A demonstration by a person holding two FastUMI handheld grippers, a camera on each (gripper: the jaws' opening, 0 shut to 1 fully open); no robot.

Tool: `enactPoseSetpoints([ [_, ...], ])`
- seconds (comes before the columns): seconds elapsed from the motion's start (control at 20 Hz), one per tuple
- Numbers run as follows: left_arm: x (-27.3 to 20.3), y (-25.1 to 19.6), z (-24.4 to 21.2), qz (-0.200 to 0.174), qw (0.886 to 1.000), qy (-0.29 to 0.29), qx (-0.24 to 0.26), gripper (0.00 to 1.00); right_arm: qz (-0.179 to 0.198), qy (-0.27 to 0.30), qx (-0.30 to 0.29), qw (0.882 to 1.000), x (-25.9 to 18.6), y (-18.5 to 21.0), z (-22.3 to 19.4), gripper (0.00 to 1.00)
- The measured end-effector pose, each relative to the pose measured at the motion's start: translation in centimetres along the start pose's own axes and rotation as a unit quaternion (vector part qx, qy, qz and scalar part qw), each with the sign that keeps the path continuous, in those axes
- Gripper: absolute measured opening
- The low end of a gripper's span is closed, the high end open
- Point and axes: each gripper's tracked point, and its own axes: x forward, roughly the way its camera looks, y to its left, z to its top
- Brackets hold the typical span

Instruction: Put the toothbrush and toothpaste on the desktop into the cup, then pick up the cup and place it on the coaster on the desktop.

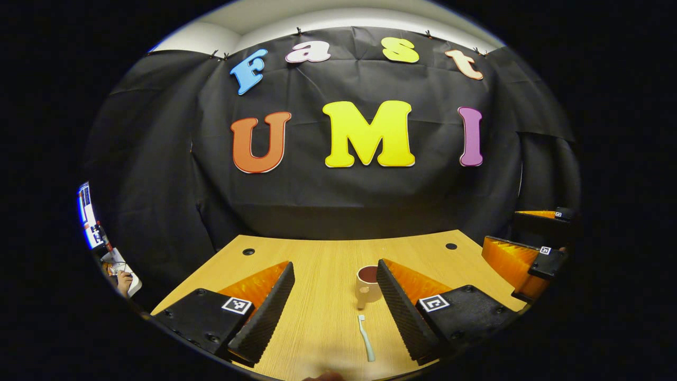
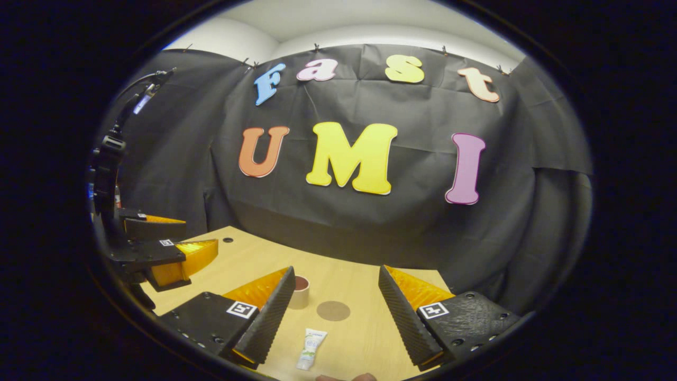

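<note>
Evidently we had each gripper lined up over its own target: in the left gripper view the left gripper (image 1: 334, 309) hung above the wooden desktop (image 1: 322, 254) with its fingers spread wide and holding nothing, and the toothbrush (image 1: 366, 337) lay flat between them, handle toward us, head pointing at the cup (image 1: 367, 284) just beyond. The cup stood upright and empty — ready to receive both items, we judged. In the right gripper view the right gripper (image 2: 335, 312) was likewise wide open and empty, with the toothpaste tube (image 2: 311, 348) lying flat between its fingers. Farther on sat the round brown coaster (image 2: 333, 310), bare, just beside the cup and apart from it. Nothing had yet gone into the cup — the next move, we reckoned, called for lowering and pinching each item.
</note>
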Motion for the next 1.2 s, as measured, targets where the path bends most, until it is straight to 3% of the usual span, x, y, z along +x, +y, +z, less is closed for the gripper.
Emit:
enactPoseSetpoints([
  [0.45, 0.9, -0.8, 0.0, -0.018, 1.0, 0.002, 0.007, 0.98, 0.004, 0.016, -0.004, 1.0, 1.5, 0.3, -0.8, 0.96],
  [0.8, 2.2, -0.9, -2.8, -0.026, 0.998, 0.062, -0.016, 0.98, 0.008, 0.034, -0.003, 0.999, 2.8, 0.5, -1.7, 0.95],
  [1.2, 3.8, -1.8, -8.6, -0.045, 0.981, 0.178, -0.056, 0.99, 0.027, 0.168, 0.001, 0.985, 4.9, 1.8, -8.4, 0.95],
])
